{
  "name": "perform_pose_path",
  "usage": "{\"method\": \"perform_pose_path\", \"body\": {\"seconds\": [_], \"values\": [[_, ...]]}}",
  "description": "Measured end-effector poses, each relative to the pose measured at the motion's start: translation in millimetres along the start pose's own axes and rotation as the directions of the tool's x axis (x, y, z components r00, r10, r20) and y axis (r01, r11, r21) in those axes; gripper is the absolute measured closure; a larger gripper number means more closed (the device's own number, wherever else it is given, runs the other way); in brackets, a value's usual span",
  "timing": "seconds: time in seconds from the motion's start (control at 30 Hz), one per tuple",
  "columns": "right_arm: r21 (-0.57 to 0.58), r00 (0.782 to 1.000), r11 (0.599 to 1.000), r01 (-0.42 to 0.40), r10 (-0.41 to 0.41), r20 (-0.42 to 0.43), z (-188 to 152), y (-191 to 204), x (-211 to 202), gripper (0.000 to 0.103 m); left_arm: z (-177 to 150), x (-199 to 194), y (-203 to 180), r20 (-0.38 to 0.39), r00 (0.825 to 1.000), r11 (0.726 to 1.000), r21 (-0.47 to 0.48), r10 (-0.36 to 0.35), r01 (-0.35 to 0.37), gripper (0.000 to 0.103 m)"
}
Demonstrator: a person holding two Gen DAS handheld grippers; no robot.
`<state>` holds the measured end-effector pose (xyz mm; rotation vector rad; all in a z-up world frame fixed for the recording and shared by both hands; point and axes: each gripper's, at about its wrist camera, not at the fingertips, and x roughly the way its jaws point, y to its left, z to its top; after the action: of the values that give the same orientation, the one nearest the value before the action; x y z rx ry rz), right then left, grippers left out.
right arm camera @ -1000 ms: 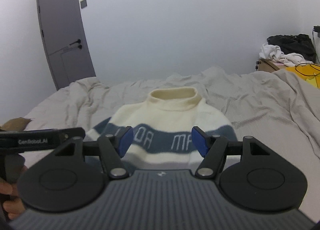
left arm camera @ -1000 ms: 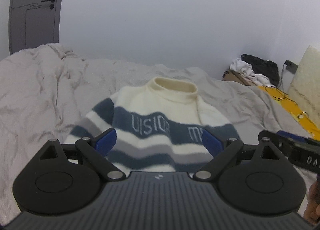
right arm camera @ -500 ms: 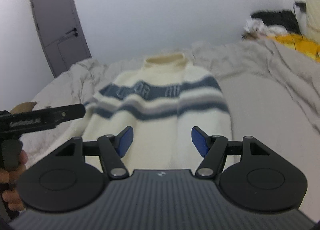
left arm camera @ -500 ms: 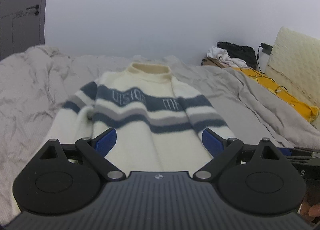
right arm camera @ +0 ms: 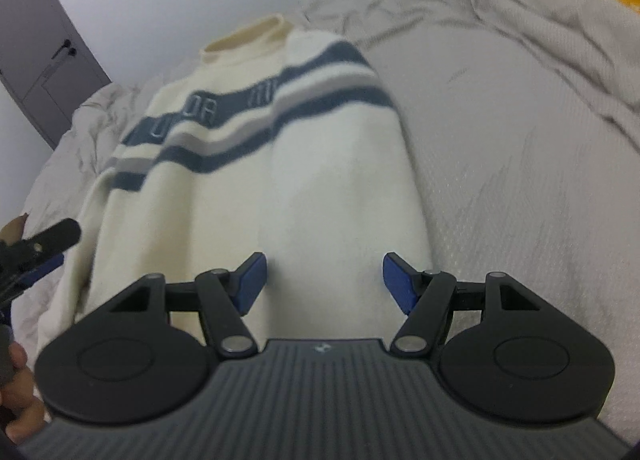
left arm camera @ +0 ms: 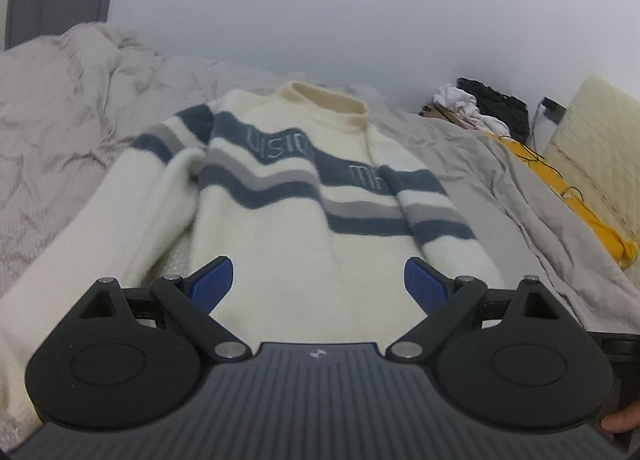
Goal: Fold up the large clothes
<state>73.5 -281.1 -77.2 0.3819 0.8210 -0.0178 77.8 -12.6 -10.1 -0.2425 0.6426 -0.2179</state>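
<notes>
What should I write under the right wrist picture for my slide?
Open right gripper above the lower part of a cream striped sweater laid flat on a grey bed.

**Both grippers held open, tilted downward**

The left gripper (left arm camera: 318,284) is seen with its blue pads (left arm camera: 210,286) spread wide, nothing pinched between them. The right gripper (right arm camera: 323,284) is likewise held apart, its blue pads (right arm camera: 250,284) well separated and nothing pressed. Both are angled downward, the right more steeply. In the right wrist view, the left gripper's black finger is glimpsed at the left edge, and the hand (right arm camera: 18,400) wrapped around its handle is partly shown below. A fingertip is caught at the lower right corner of the left wrist view.
</notes>
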Motion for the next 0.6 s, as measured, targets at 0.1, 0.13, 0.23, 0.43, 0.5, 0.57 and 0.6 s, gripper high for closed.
{"method": "perform_pose_path", "body": {"seconds": [0.1, 0.13, 0.23, 0.43, 0.5, 0.57, 0.6], "values": [[0.023, 1.000, 1.000, 0.009, -0.009, 0.000, 3, -4, 6, 0.036, 1, 10, 9, -0.021, 1.000, 0.999, -0.041, -0.007, 0.006, 0.008], [0.028, 1.000, 1.000, 0.011, -0.011, 0.002, 5, -5, 6, 0.037, 1, 13, 12, -0.026, 1.000, 0.999, -0.052, -0.012, 0.011, 0.008], [0.038, 1.000, 0.999, 0.010, -0.010, 0.003, 4, -6, 7, 0.037, 0, 20, 15, -0.039, 0.999, 0.998, -0.064, -0.019, 0.017, 0.009], [0.038, 1.000, 0.999, 0.013, -0.013, -0.001, 1, -8, 11, 0.036, -4, 32, 14, -0.064, 0.998, 0.997, -0.072, -0.023, 0.018, 0.009], [0.011, 1.000, 1.000, 0.013, -0.013, -0.003, -1, -4, 11, 0.036, -5, 35, 14, -0.063, 0.998, 0.997, -0.072, -0.017, 0.012, 0.009], [-0.043, 1.000, 0.999, 0.023, -0.024, -0.011, -6, 3, 14, 0.034, -5, 37, 15, -0.063, 0.998, 0.997, -0.080, -0.017, 0.012, 0.009], [-0.067, 0.999, 0.998, 0.021, -0.022, -0.023, -9, 6, 16, 0.034, -5, 37, 16, -0.062, 0.998, 0.996, -0.084, -0.019, 0.014, 0.009]]}}
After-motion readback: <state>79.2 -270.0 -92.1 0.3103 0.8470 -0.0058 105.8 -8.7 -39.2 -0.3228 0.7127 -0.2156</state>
